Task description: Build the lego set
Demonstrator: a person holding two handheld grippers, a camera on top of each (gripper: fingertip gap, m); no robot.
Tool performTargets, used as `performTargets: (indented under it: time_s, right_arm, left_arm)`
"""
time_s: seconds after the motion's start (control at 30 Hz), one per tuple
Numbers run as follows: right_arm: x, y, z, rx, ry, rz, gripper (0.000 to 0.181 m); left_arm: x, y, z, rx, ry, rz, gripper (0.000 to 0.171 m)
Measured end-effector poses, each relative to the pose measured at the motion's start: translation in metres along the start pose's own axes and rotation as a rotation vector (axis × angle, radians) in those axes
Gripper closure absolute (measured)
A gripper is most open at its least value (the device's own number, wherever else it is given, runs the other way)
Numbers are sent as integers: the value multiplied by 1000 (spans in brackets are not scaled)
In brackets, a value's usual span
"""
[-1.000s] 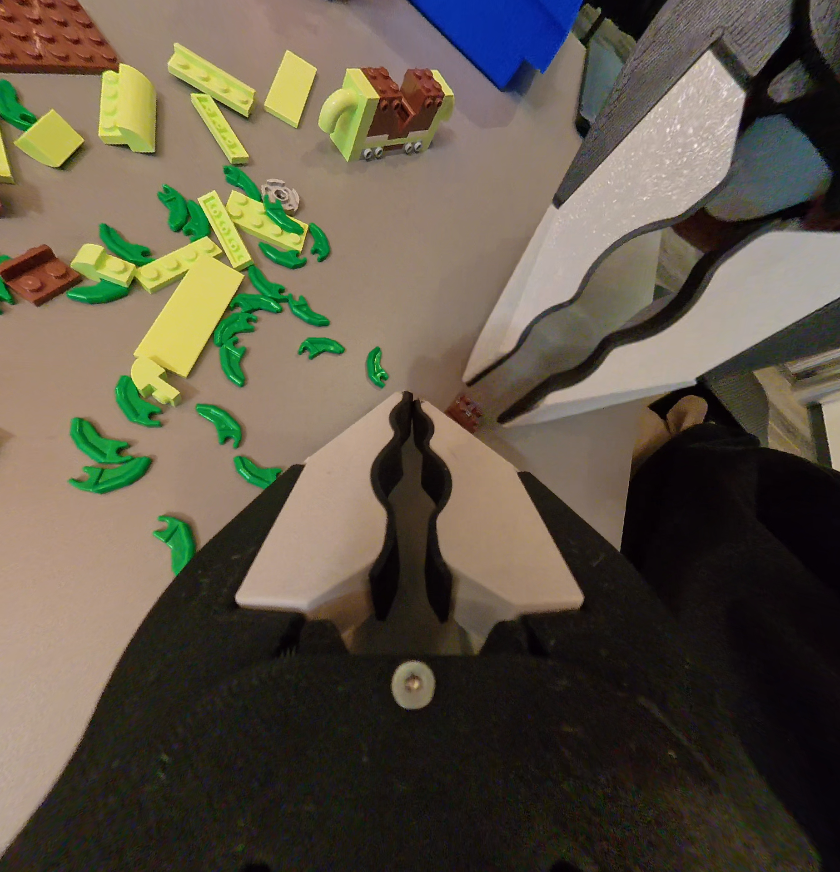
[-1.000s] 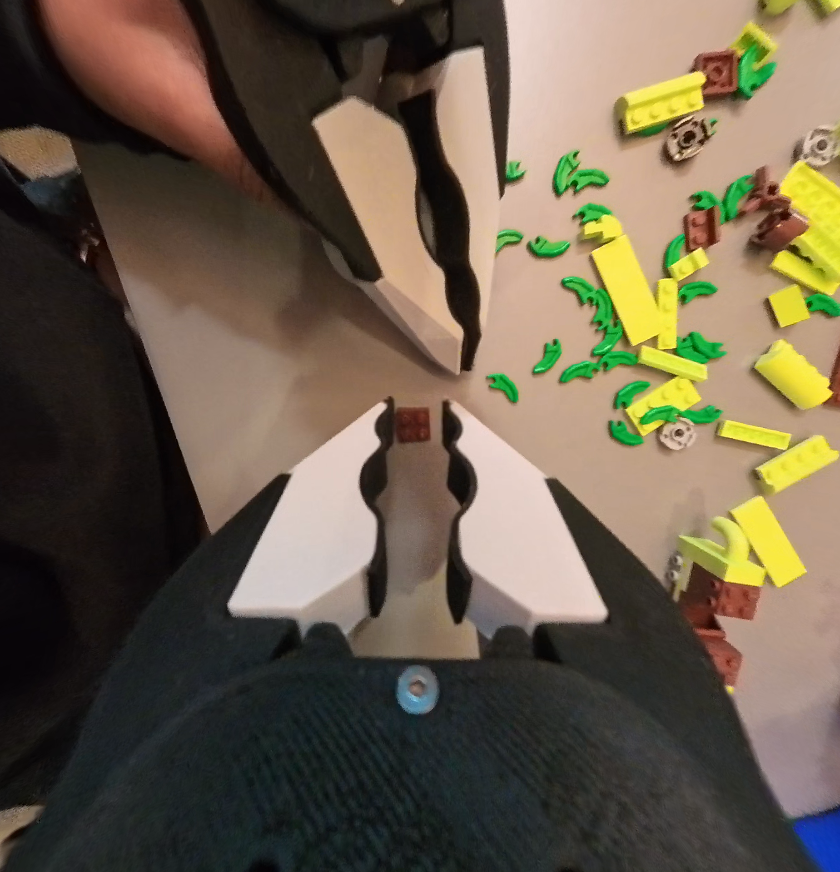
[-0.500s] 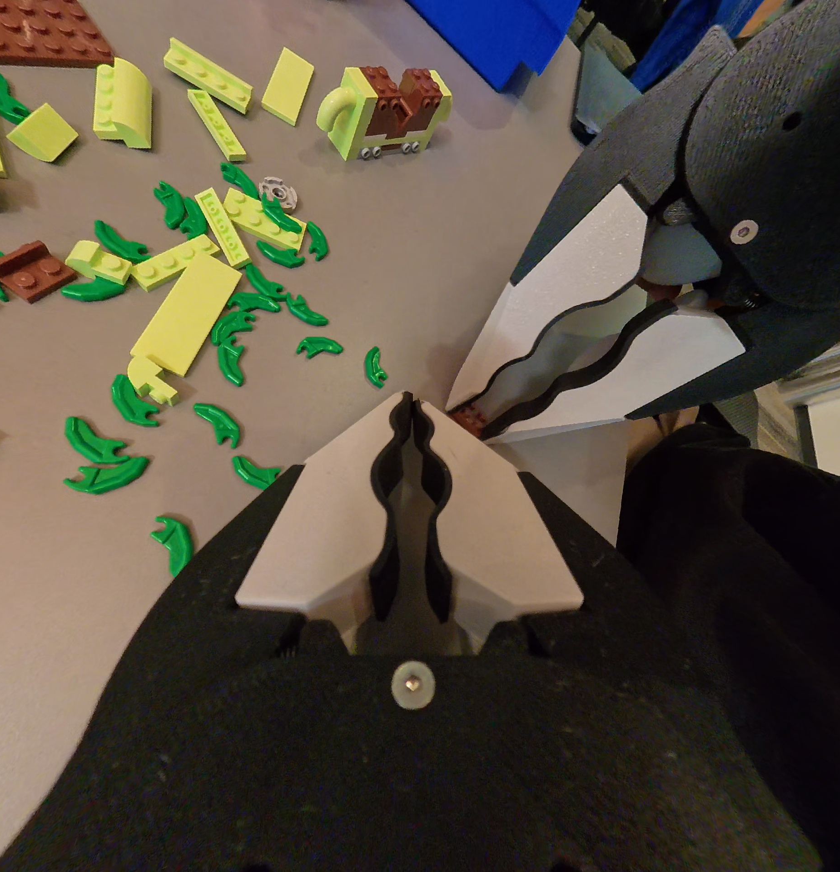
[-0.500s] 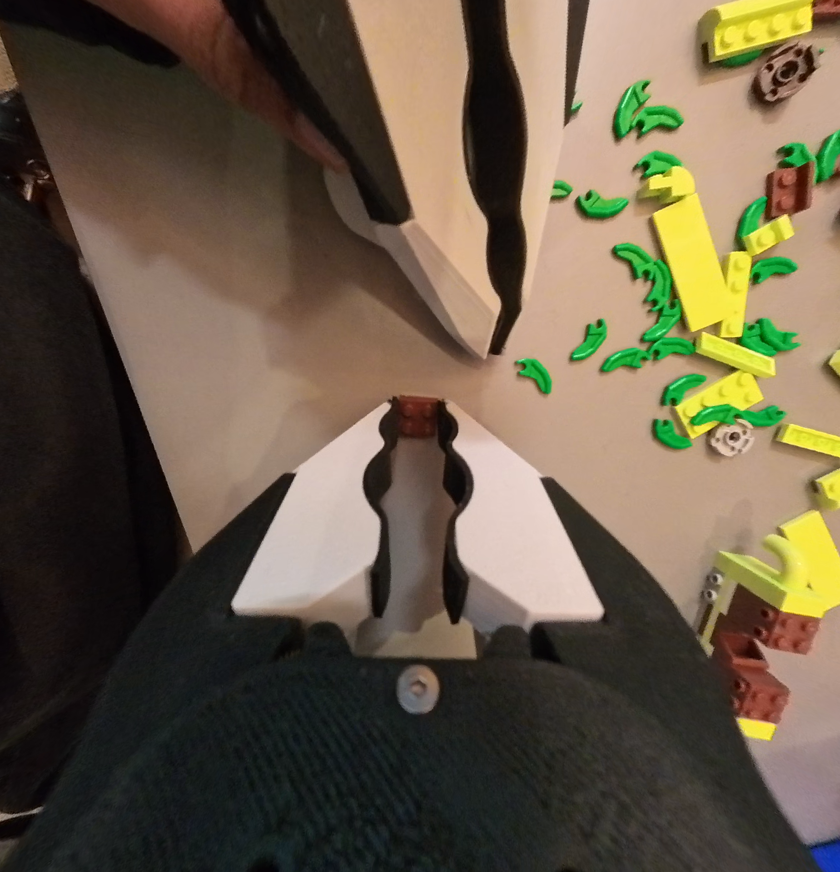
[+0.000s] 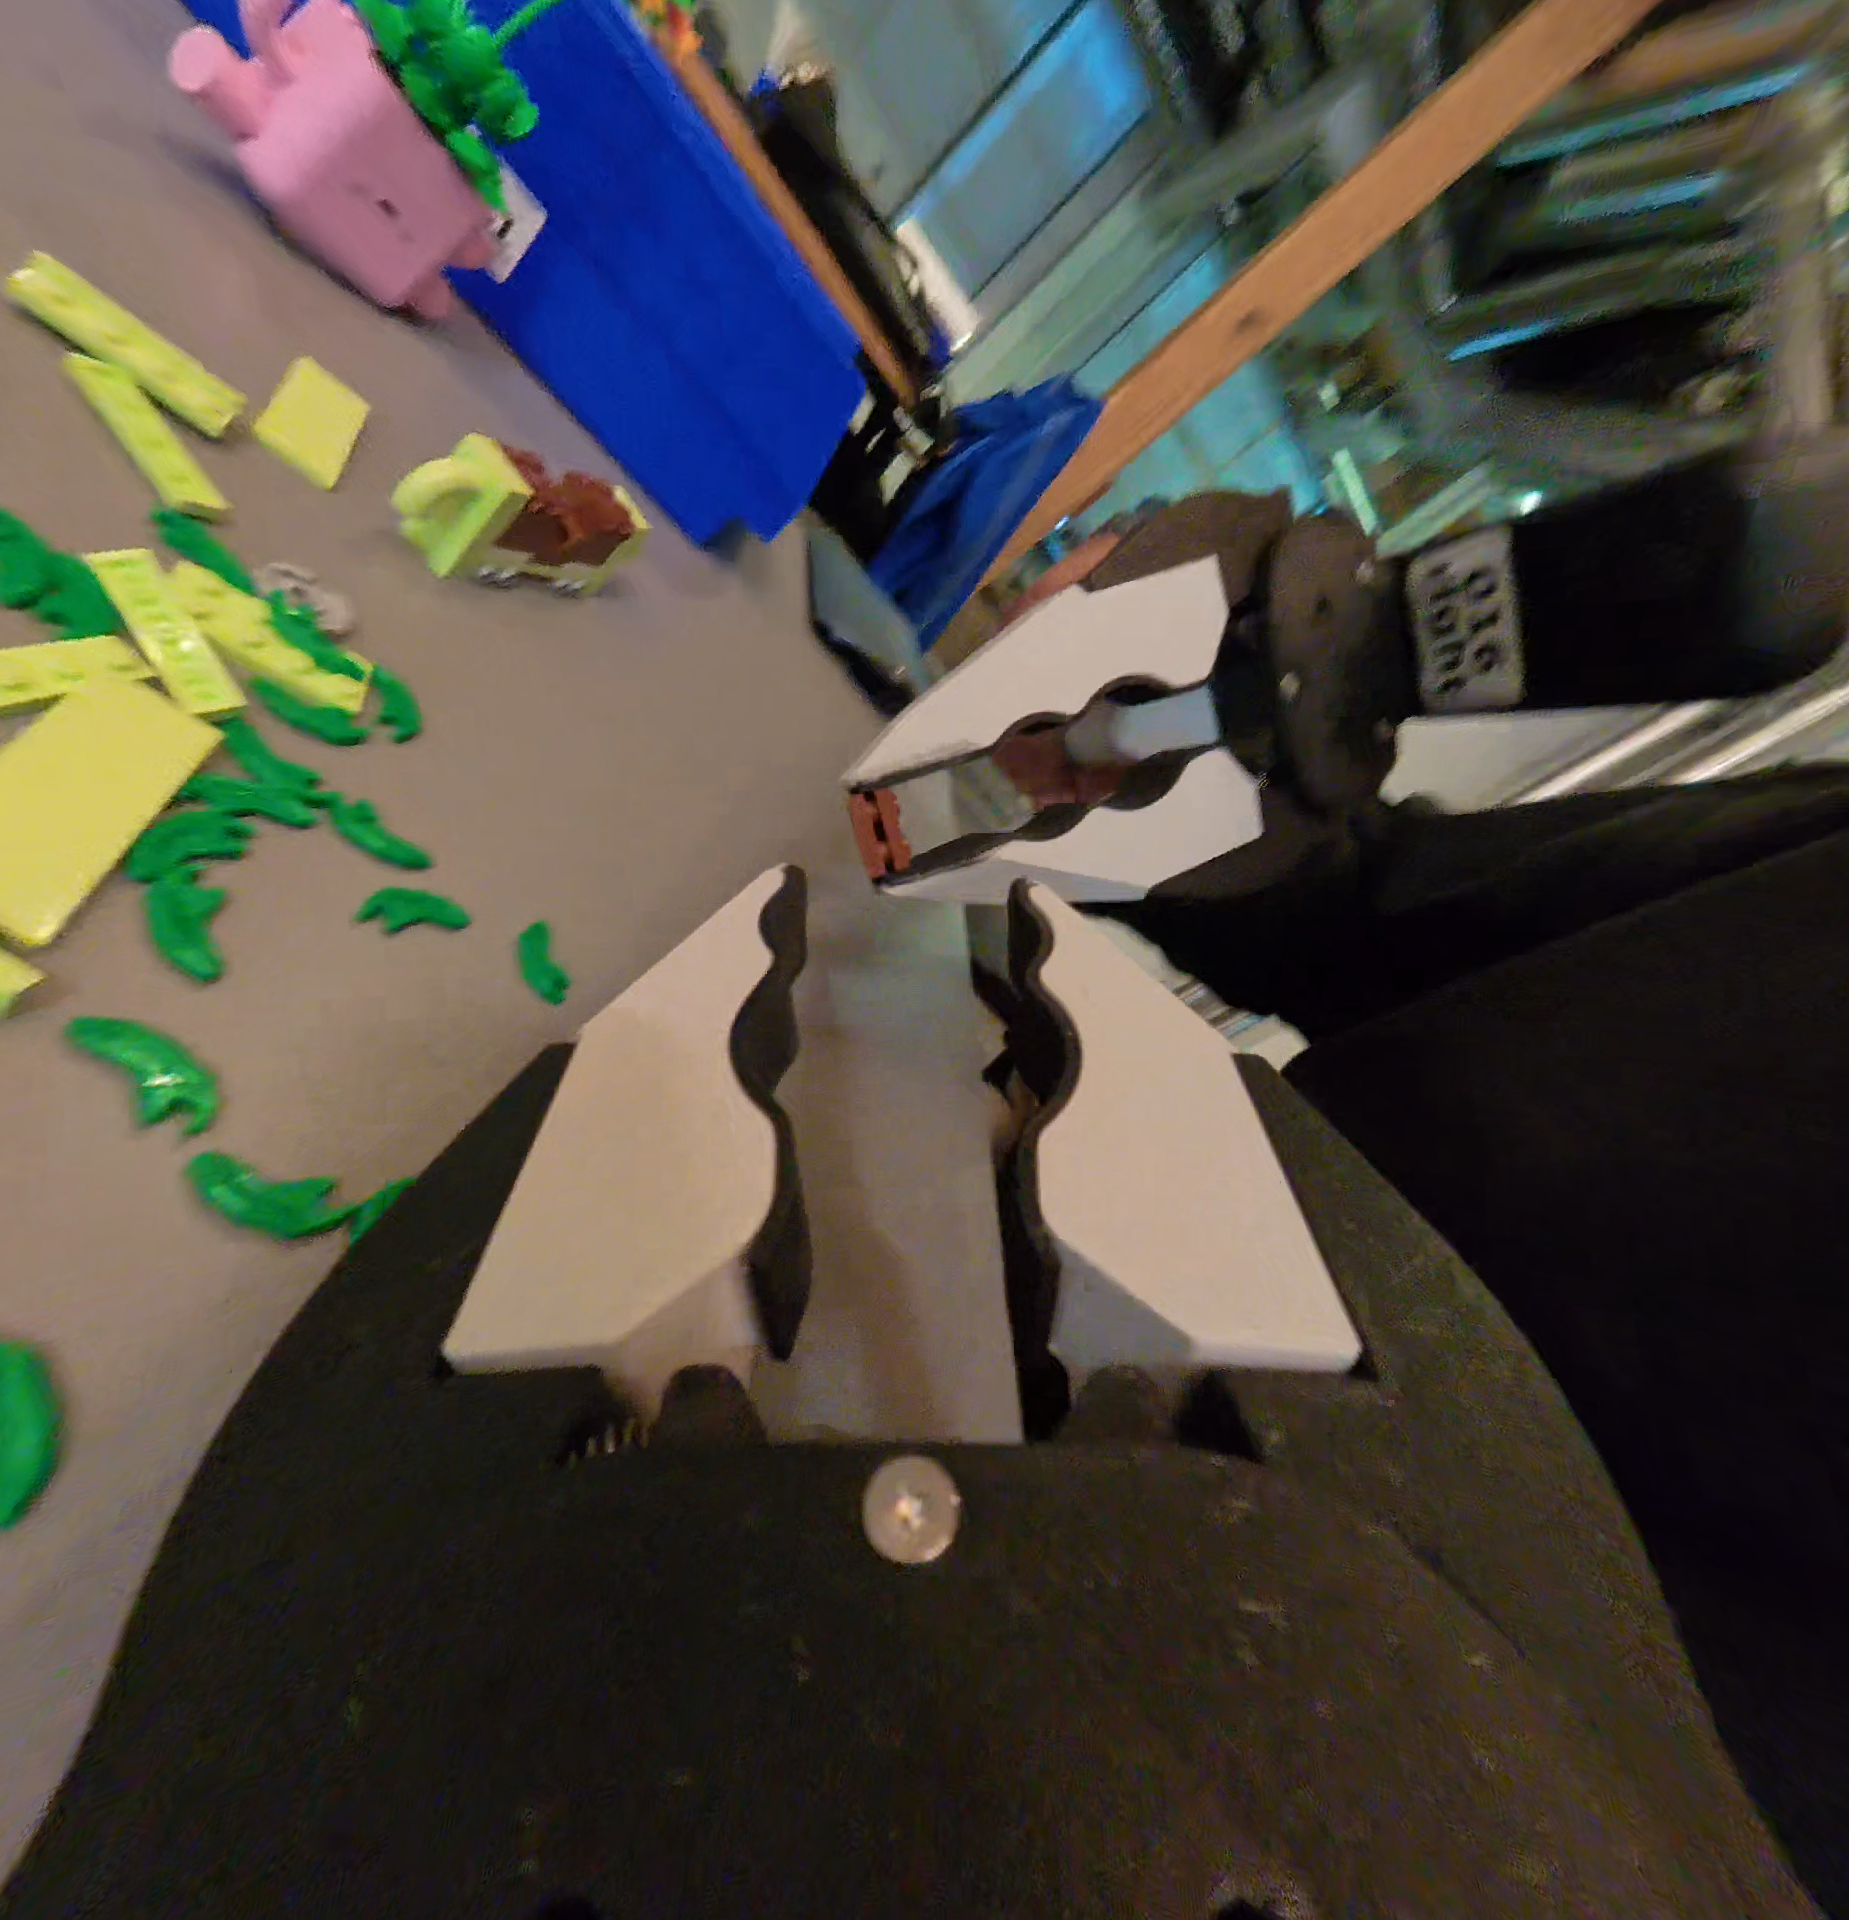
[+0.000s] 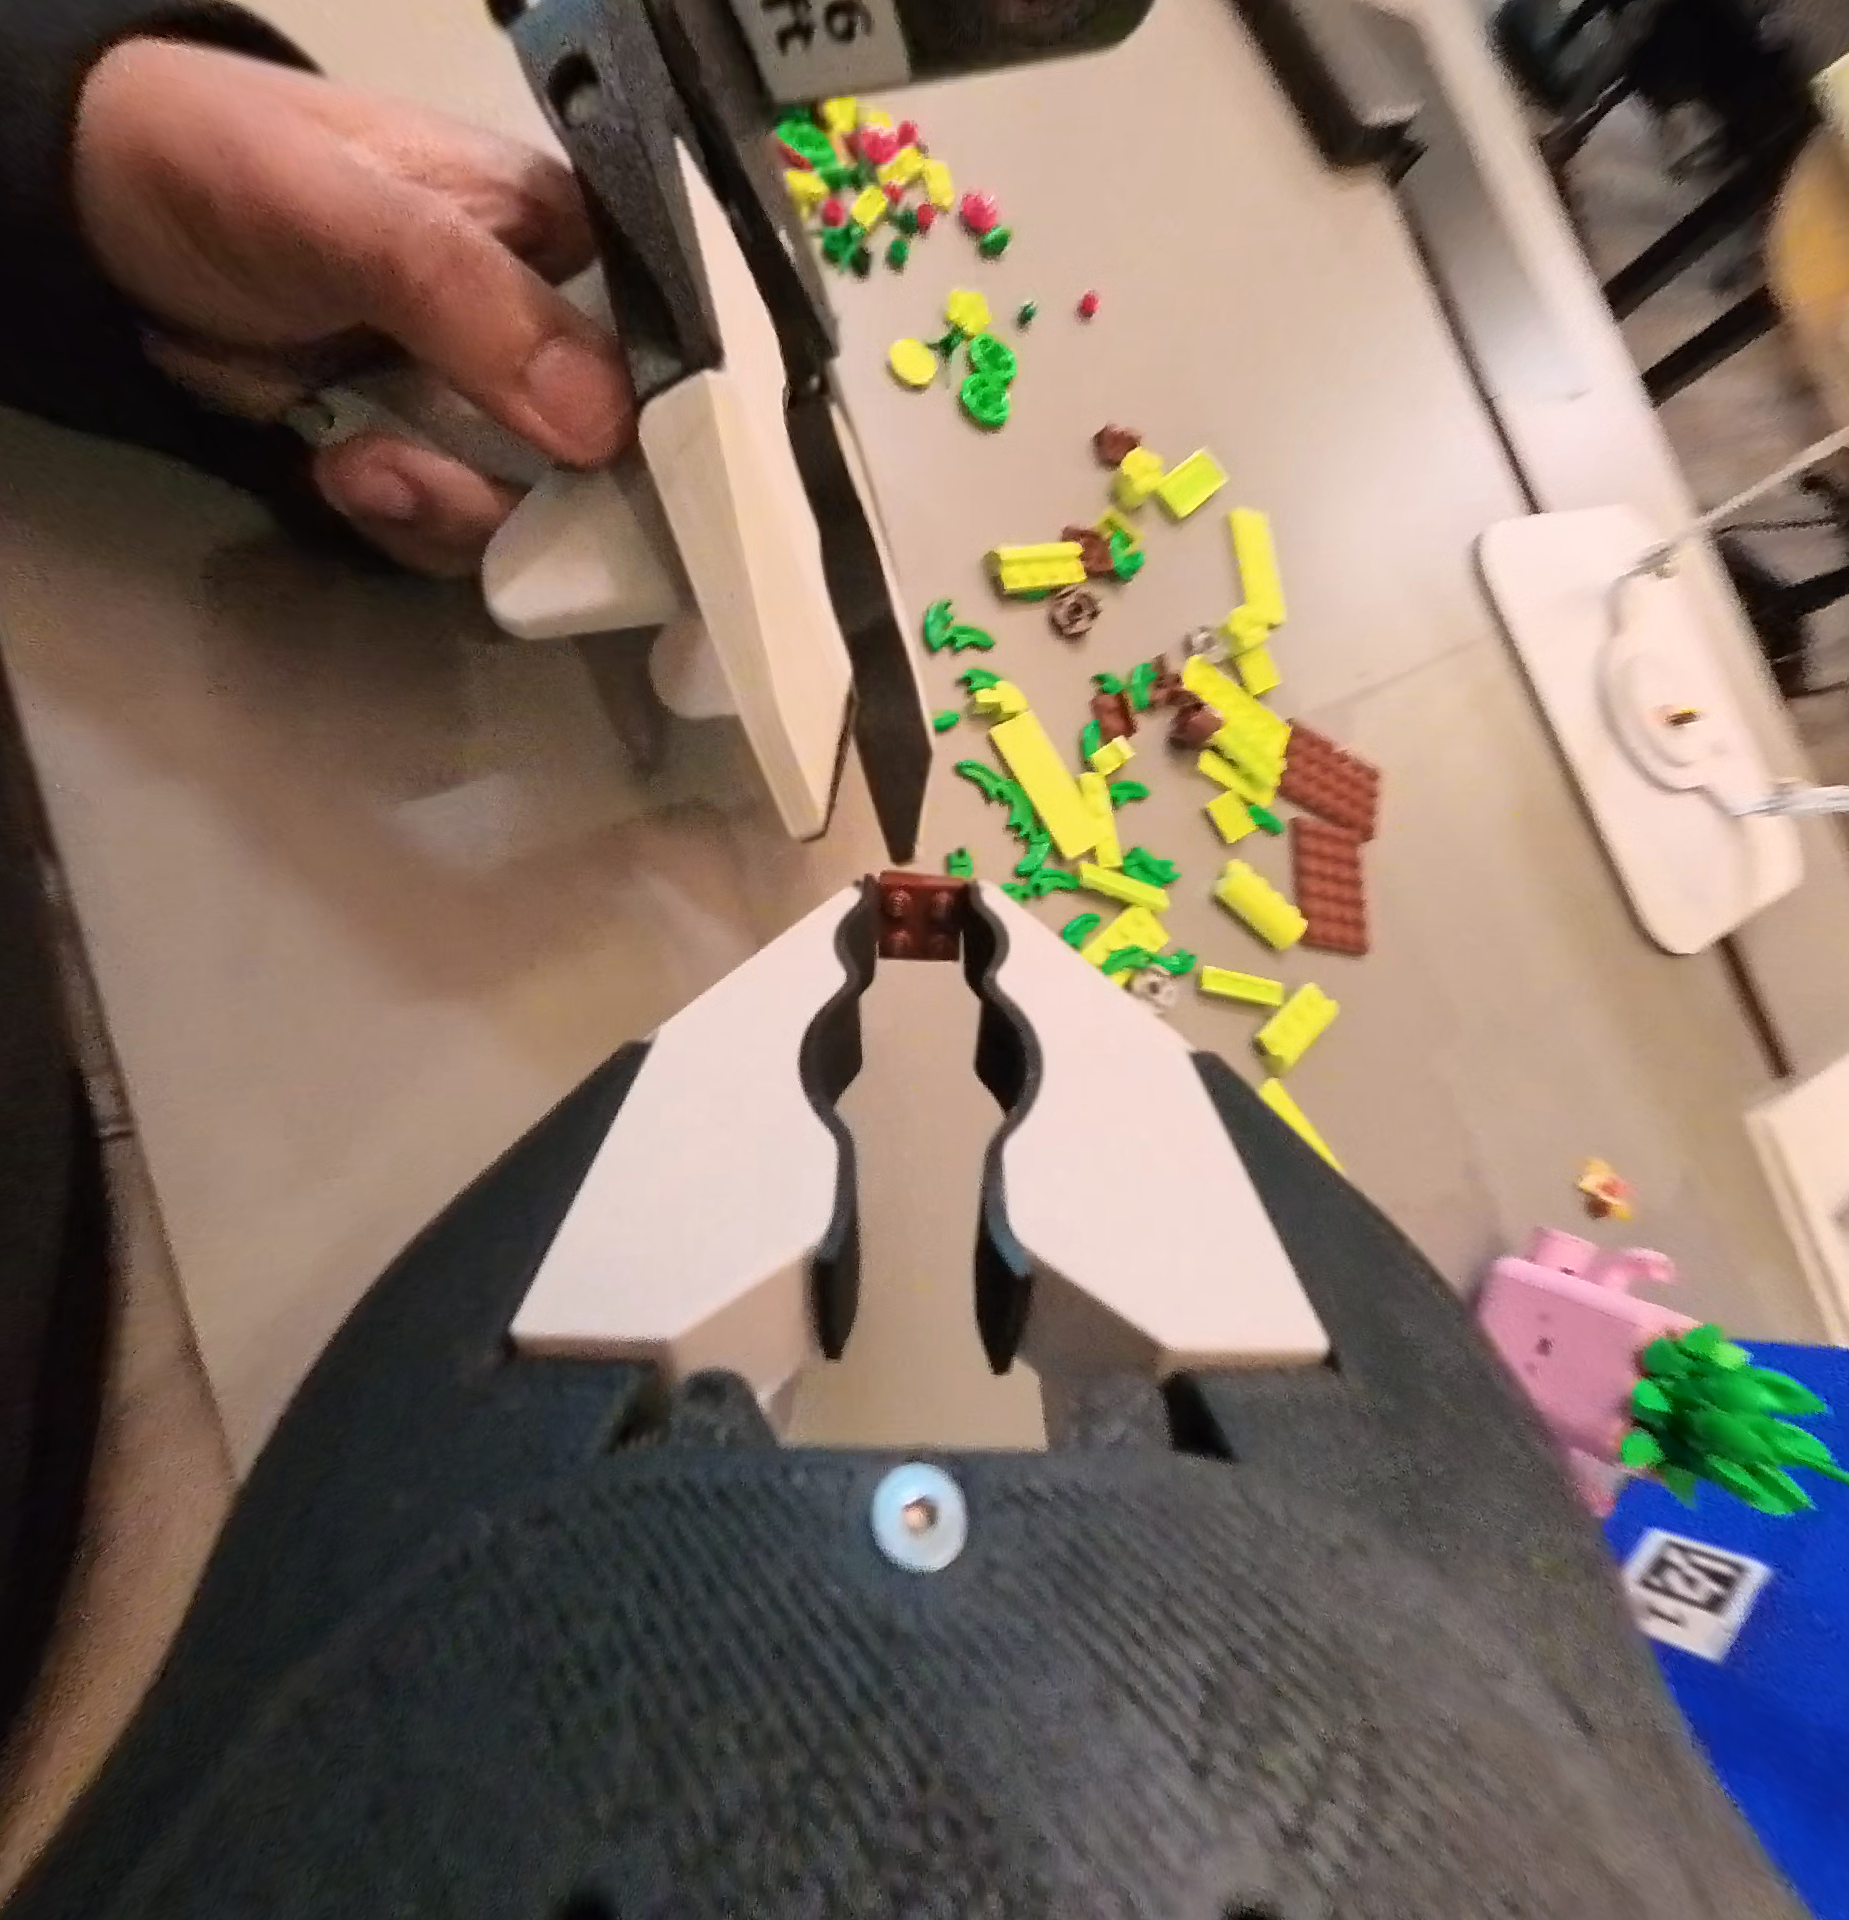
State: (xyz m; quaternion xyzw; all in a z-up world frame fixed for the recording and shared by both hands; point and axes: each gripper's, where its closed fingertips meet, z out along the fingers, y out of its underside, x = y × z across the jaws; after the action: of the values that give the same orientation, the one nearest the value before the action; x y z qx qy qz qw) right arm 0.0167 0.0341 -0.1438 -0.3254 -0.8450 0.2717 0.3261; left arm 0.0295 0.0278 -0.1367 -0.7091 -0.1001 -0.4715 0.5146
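Brick work: right claw (image 6: 920,914) is clamped on a small brown 2x2 plate (image 6: 918,928) at its very tips, lifted off the grey surface (image 5: 608,769). Left claw (image 5: 904,904) sits w/ fingers apart, nothing between them, tips just beside the plate. Prob. a hand-off or regrip, since the two tips nearly meet.

Plate is square, so no real long axis. In right wrist view its studs face the camera. In left wrist view it shows edge-on, thin side toward left claw, held across the tip gap.

Loose lime and green pcs (image 6: 1096,821) lie far right on the surface, w/ a half-built lime-brown model (image 5: 520,530) beyond, though blur hides detail.
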Motion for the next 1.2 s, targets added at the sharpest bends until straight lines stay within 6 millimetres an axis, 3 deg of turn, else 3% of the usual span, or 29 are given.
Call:
performTargets:
  time_s: [0.13,0.3,0.53,0.7,0.87,1.07,1.2]
  right_arm:
    - [2,0,-8,29,137,-74,168]
    - [-1,-3,-15,20,266,-195,168]
    - [-8,-10,-20,11,338,-321,167]
    - [-9,-13,-22,27,333,-297,167]
    - [-19,-19,-29,127,162,-135,153]
    - [-25,-19,-51,264,-194,146,150]
    - [-37,-10,-54,251,-314,139,149]
  left_arm:
    - [6,-2,6,40,-5,21,136]
    - [13,-2,12,67,-2,50,153]
    - [17,-1,14,71,-4,66,166]
    - [21,-2,13,74,-9,93,167]
    - [22,0,11,51,-13,149,167]
    - [30,12,12,-57,16,282,167]
    - [31,32,18,-193,-23,451,167]
